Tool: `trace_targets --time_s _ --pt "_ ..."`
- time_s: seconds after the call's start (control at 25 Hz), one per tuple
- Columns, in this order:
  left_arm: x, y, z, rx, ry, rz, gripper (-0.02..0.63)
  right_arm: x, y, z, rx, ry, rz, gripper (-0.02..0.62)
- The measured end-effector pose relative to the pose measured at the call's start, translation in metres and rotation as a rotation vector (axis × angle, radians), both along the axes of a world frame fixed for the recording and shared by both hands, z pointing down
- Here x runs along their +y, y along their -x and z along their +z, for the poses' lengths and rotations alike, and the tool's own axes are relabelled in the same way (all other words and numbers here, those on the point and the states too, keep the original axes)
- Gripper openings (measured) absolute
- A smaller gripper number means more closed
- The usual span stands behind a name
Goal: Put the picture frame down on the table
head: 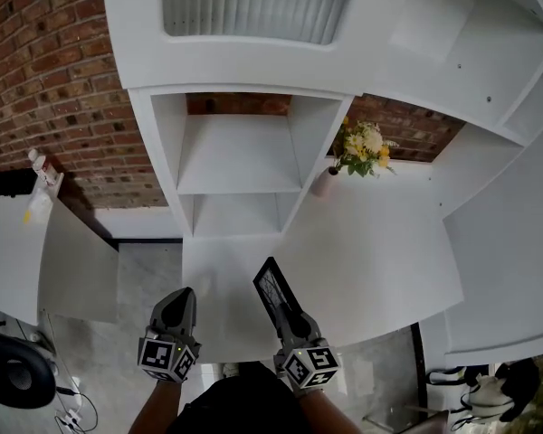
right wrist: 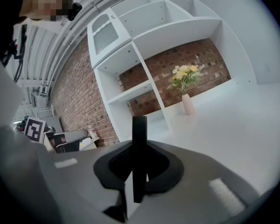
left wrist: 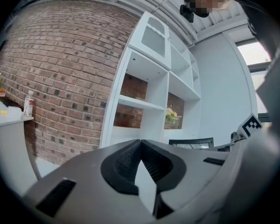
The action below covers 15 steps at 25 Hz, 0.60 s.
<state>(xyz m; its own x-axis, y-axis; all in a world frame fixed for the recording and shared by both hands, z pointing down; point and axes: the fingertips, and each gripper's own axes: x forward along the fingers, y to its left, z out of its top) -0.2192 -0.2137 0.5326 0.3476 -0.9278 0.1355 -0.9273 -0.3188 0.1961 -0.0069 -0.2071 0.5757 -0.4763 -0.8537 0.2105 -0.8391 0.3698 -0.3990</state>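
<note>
Home-like room: brick wall (head: pixel 45 89), white shelving (head: pixel 240 152), flower vase (head: pixel 326 183), white table (head: pixel 380 251).

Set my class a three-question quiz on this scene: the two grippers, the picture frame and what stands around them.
1. True or false: the left gripper holds the picture frame.
2. The vase of flowers stands: A) on the table beside the shelf unit; B) inside a shelf compartment; C) on the floor.
3. What is the wall behind the shelves made of?
Key: 1 false: the right gripper is shut on it; the left is shut and empty. 2 A. 3 brick.
</note>
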Motion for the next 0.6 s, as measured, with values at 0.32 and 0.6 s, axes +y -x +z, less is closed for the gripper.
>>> trace_targets --time_s 0.32,0.6 --pt "-0.014 -0.010 0.004 -0.015 0.016 0.000 0.008 -0.012 0.005 0.019 -0.070 0.074 -0.010 0.029" --pt "-0.012 -0.022 0.007 -0.033 0.046 0.010 0.008 -0.012 0.013 0.034 -0.143 0.164 -0.018 0.029"
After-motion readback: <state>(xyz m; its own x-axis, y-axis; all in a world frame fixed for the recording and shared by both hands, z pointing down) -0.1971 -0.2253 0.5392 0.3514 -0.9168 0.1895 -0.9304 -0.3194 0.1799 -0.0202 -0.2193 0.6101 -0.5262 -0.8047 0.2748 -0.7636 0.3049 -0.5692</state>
